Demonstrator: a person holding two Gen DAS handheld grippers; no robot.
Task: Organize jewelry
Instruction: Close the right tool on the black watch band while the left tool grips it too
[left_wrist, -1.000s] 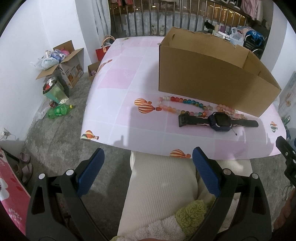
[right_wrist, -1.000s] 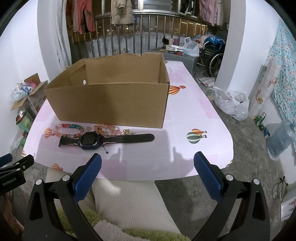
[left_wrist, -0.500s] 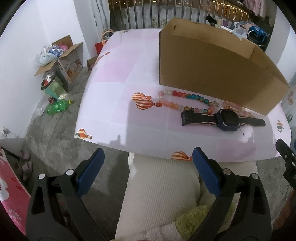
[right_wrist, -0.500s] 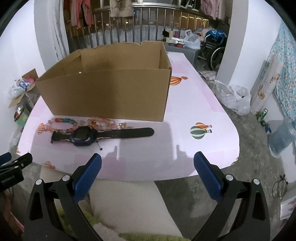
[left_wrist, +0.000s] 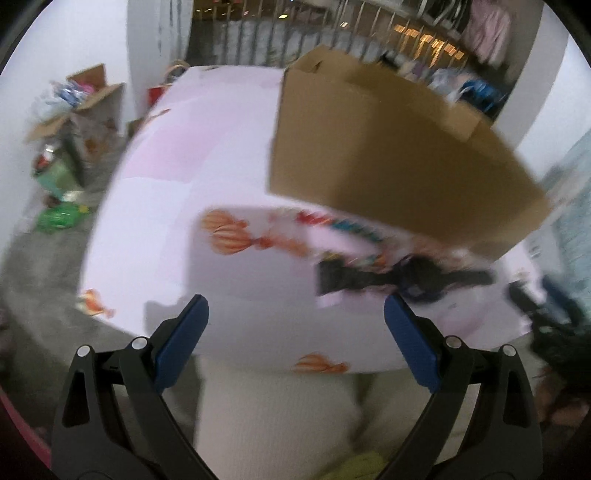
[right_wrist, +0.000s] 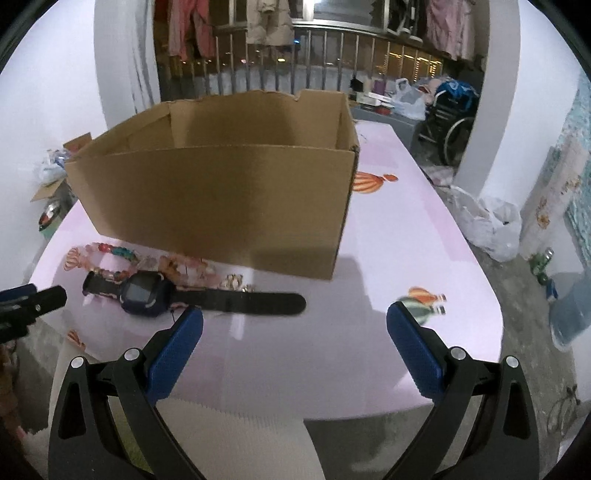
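Note:
A black-strapped watch with a dark blue face (right_wrist: 147, 293) lies on the pink table (right_wrist: 406, 258) in front of an open cardboard box (right_wrist: 229, 192). A colourful bead necklace (right_wrist: 110, 254) and a pink bead bracelet (right_wrist: 192, 267) lie between the watch and the box. My right gripper (right_wrist: 293, 328) is open and empty over the table's near edge, right of the watch. My left gripper (left_wrist: 295, 325) is open and empty at the near edge; its view is blurred, with the watch (left_wrist: 399, 278), the beads (left_wrist: 332, 225) and the box (left_wrist: 399, 158) ahead to the right.
My knees in white trousers (right_wrist: 229, 443) are under the near table edge. Open boxes and bags (left_wrist: 74, 122) stand on the floor to the left. A white plastic bag (right_wrist: 491, 221) and a wheelchair (right_wrist: 454, 122) are to the right. A railing (right_wrist: 332, 62) runs behind.
Both grippers have moved forward toward the table, so the box and jewelry appear larger and closer. The left view is now motion-blurred. Both grippers stay open and empty.

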